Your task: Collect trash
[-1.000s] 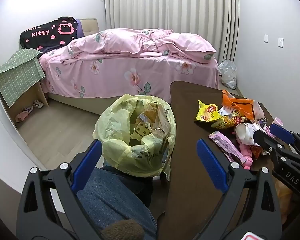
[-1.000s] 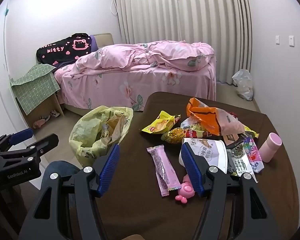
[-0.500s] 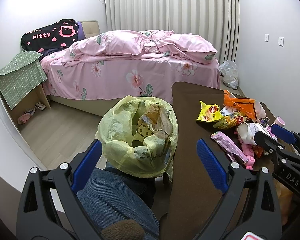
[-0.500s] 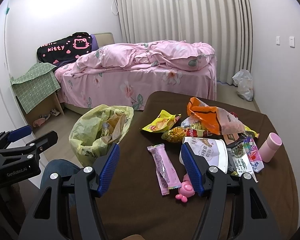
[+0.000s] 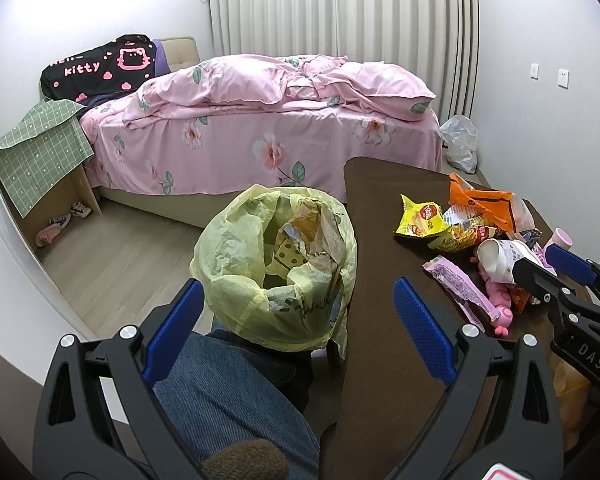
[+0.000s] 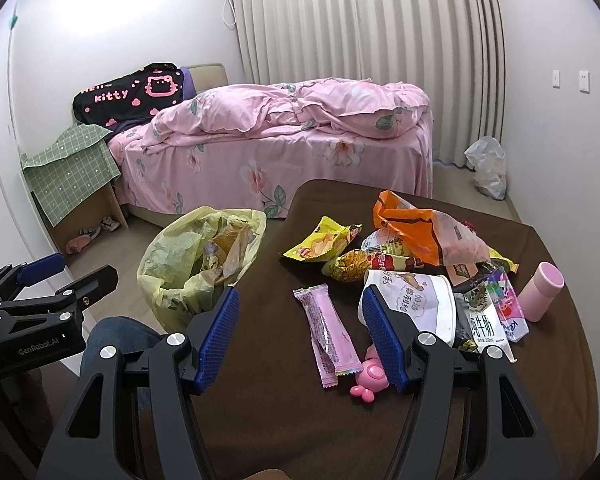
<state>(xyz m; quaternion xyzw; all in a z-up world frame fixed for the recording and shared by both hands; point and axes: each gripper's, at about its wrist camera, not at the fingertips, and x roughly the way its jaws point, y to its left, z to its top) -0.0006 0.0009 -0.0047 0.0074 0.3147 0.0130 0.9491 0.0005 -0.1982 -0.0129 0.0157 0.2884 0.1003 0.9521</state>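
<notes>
My left gripper (image 5: 296, 324) hung with its blue pads spread wide and nothing between them, poised over my denim knee (image 5: 236, 396), and dead ahead sat the trash bin (image 5: 274, 268) with its yellow liner bag, mouth open, crumpled wrappers already inside. The bin stood on the floor just beside the left edge of the brown table (image 6: 268, 400).

My right gripper (image 6: 300, 336) was over the table, fingers also well apart and gripping nothing. Between and just beyond them lay the pink wrapper (image 6: 328, 336), flat on the brown cloth, with a small pink toy (image 6: 370, 378) at its near end, close to my right-hand pad. Past that was the heap: a white pouch (image 6: 416, 300) partly behind my right finger, a yellow snack bag (image 6: 320, 244), a crumpled gold-and-red packet (image 6: 354, 266), and an orange plastic bag (image 6: 416, 224) on top at the back. To the right lay a milk carton (image 6: 486, 326) and a pink cup (image 6: 540, 292) on its side, a little apart from the pile.

Behind it all stood the bed (image 5: 260, 136) with its pink floral cover, and a white plastic bag (image 6: 488, 168) on the floor by the curtain.
</notes>
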